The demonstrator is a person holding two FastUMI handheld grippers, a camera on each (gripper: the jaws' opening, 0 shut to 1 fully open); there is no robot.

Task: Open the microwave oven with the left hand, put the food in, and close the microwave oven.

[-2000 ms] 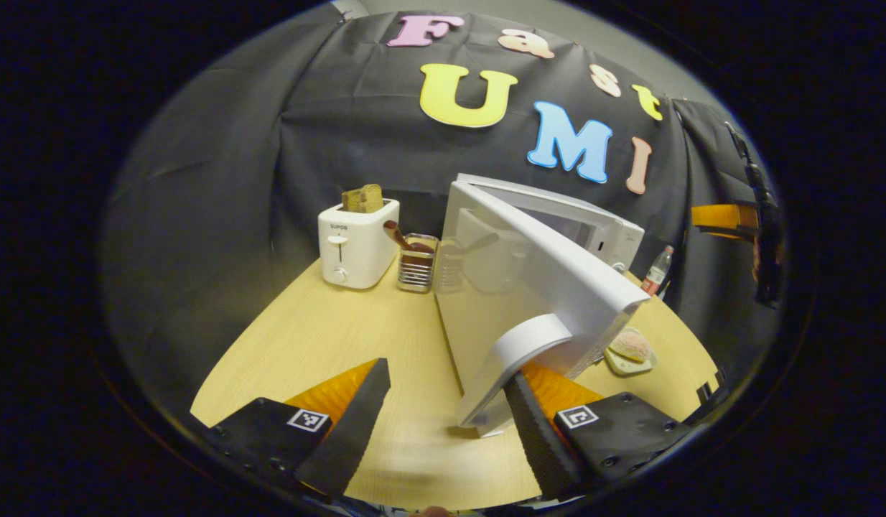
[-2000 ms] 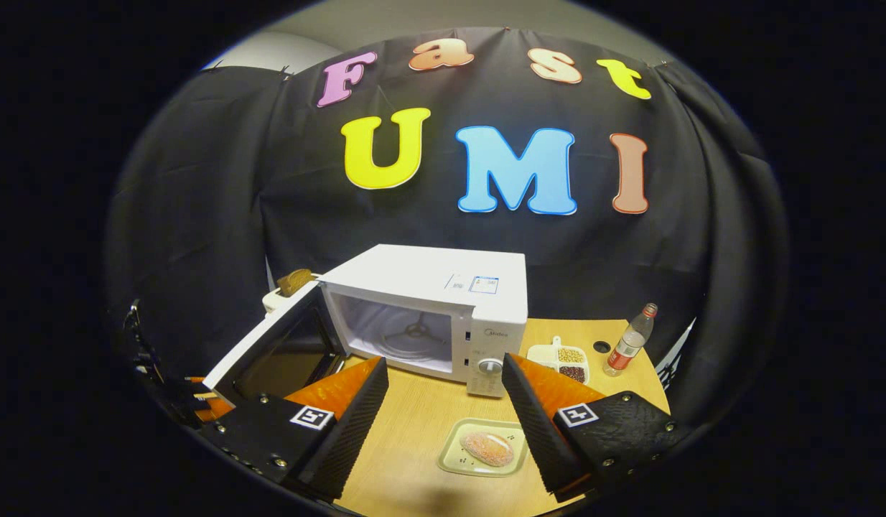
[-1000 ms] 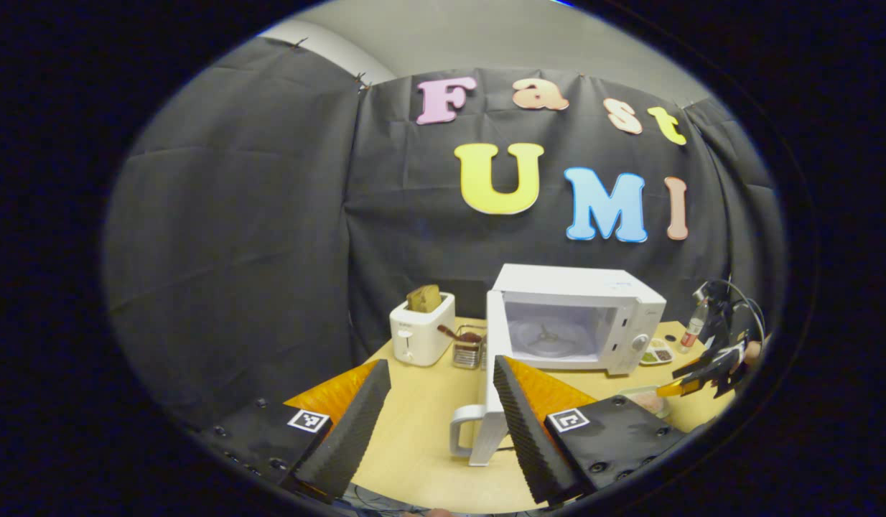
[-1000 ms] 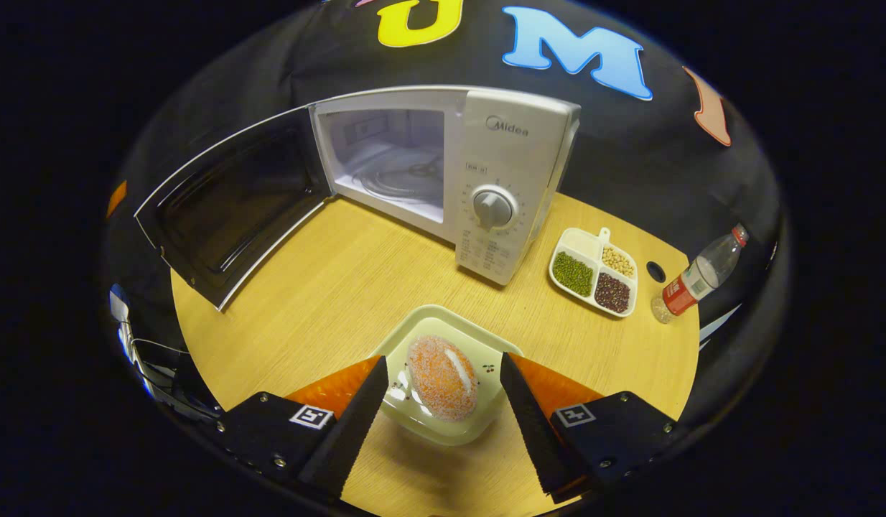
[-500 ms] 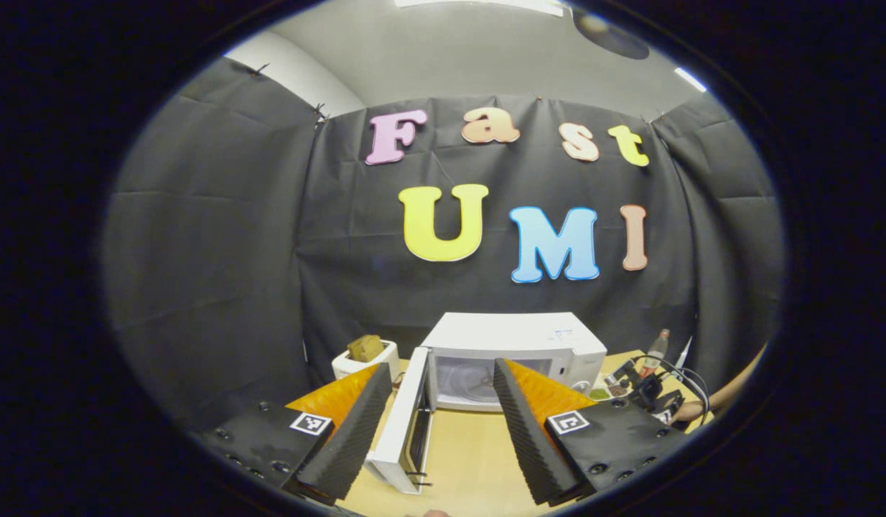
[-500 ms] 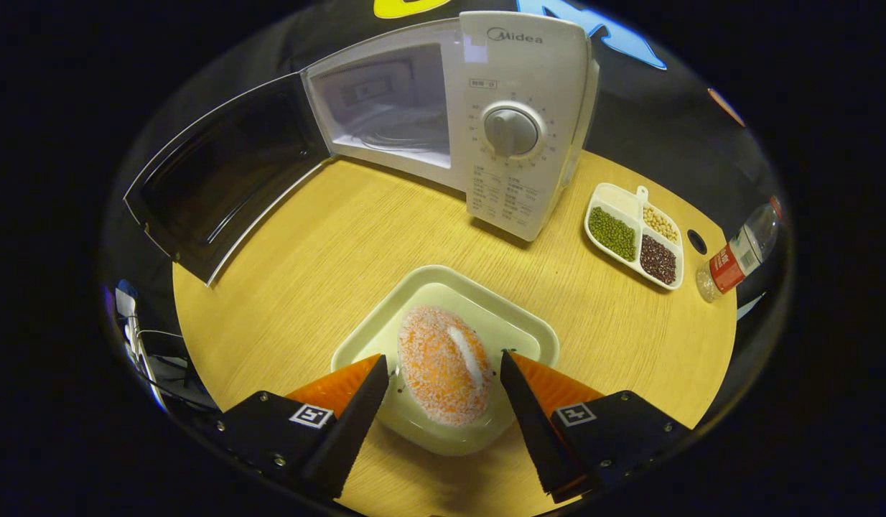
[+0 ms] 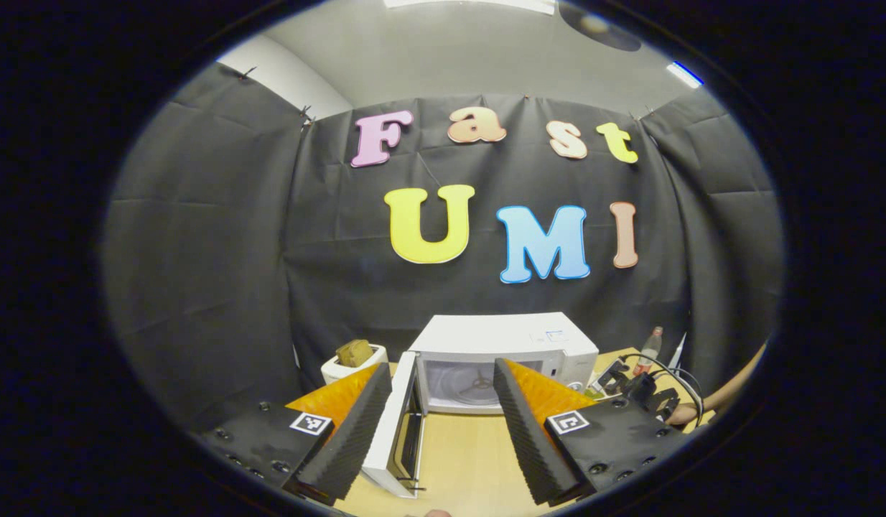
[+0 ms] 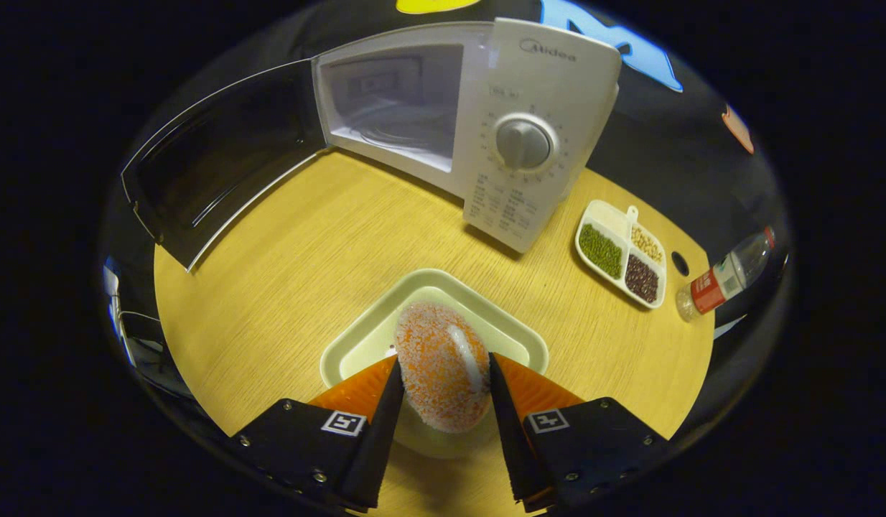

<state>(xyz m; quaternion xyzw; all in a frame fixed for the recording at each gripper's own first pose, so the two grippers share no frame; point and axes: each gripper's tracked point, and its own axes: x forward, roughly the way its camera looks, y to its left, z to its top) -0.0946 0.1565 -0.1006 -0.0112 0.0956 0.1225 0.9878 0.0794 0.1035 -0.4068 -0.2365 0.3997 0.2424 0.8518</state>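
The white microwave [image 8: 536,86] stands at the back of the wooden table [image 8: 306,266] with its door [image 8: 213,158] swung wide to the left and the cavity [image 8: 393,93] bare. An orange, sugar-coated bun [image 8: 436,337] lies on a pale green plate [image 8: 364,337] near the front edge. My right gripper [image 8: 443,365] is down over the plate, both fingers pressed against the bun's sides. My left gripper [image 7: 439,365] is held high and well back from the microwave [image 7: 507,334], open with nothing in it; the open door [image 7: 396,431] shows between its fingers.
A divided dish of beans [image 8: 619,251] and a plastic bottle [image 8: 719,276] sit right of the microwave. A white toaster [image 7: 342,368] with bread stands left of it. In the left gripper view, the other gripper and a hand [image 7: 647,398] are at the table's right.
My left gripper let go of the door handle and drew back and up. My right gripper came down over the plate and its fingers closed in on the bun.
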